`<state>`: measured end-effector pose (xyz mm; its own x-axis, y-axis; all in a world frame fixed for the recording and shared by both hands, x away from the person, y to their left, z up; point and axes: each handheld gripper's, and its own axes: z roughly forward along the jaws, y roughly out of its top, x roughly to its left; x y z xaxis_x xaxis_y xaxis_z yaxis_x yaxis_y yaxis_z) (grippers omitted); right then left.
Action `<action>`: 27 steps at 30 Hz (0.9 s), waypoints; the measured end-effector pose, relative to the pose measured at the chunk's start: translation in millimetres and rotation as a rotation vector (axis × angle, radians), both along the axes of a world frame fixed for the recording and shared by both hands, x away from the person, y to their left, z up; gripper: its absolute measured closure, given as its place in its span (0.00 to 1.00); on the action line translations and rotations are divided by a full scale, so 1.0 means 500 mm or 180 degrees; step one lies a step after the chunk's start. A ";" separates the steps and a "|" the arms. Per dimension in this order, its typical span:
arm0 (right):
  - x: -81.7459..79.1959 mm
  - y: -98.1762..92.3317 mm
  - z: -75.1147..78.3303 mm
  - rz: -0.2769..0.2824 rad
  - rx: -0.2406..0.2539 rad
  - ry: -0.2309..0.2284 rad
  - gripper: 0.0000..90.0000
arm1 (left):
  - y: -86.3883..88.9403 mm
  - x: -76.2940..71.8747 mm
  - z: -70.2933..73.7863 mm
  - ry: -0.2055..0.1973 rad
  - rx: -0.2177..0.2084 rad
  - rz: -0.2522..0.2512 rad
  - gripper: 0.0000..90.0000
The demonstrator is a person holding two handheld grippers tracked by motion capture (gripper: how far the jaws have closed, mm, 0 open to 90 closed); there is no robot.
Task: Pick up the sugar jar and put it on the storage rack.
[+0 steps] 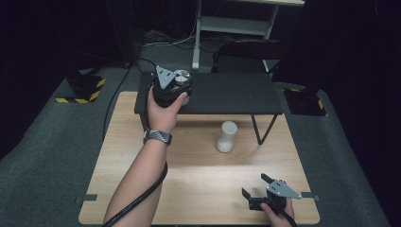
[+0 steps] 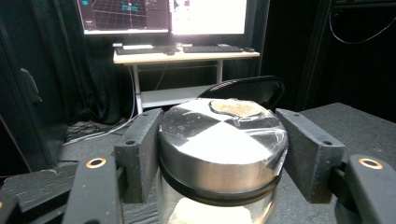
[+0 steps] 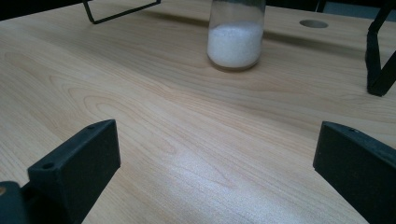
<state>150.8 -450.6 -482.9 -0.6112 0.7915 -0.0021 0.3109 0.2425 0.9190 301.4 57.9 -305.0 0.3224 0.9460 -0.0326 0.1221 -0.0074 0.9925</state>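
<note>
A glass jar with a shiny metal lid point(image 2: 223, 140) and white powder inside stands on the left end of a black shelf point(image 1: 231, 92). My left gripper point(image 2: 219, 144) is shut on the jar, one black jaw pressed to each side of the lid. From above, that jar point(image 1: 182, 75) sits just ahead of the left hand, with the left gripper point(image 1: 181, 81) around it. A second jar point(image 1: 226, 136), clear glass with white powder, stands on the wooden table point(image 1: 189, 175) below the shelf. My right gripper point(image 1: 255, 185) rests open near the table's front right edge, and this second jar point(image 3: 236, 39) stands well ahead of the right gripper point(image 3: 217, 140).
The shelf stands on thin black metal legs point(image 1: 261, 130) at the table's back. A black leg point(image 3: 380, 60) rises at the right in the right gripper view. Beyond the table are a dark chair point(image 1: 248, 52), a white desk frame point(image 1: 196, 42) and grey carpet point(image 1: 52, 142).
</note>
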 end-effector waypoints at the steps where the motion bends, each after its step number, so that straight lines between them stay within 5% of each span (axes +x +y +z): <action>1: 0.000 0.000 0.000 0.0001 -0.0002 -0.0001 0.00 | 0.002 0.001 0.000 0.0006 0.0013 -0.0009 0.38; 22: -0.001 0.000 -0.001 -0.0001 0.0003 -0.0009 0.00 | 0.005 0.003 0.007 0.0059 -0.0013 -0.0004 0.38; 27: -0.001 -0.001 -0.001 0.0000 0.0005 -0.0009 0.00 | 0.007 0.002 0.008 0.0081 -0.0055 0.0022 0.21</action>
<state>150.3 -450.8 -483.2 -0.6112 0.7915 -0.0026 0.3083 0.2411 0.9202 302.3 61.3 -301.1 0.3146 0.9475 -0.0569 0.1472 0.0105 0.9891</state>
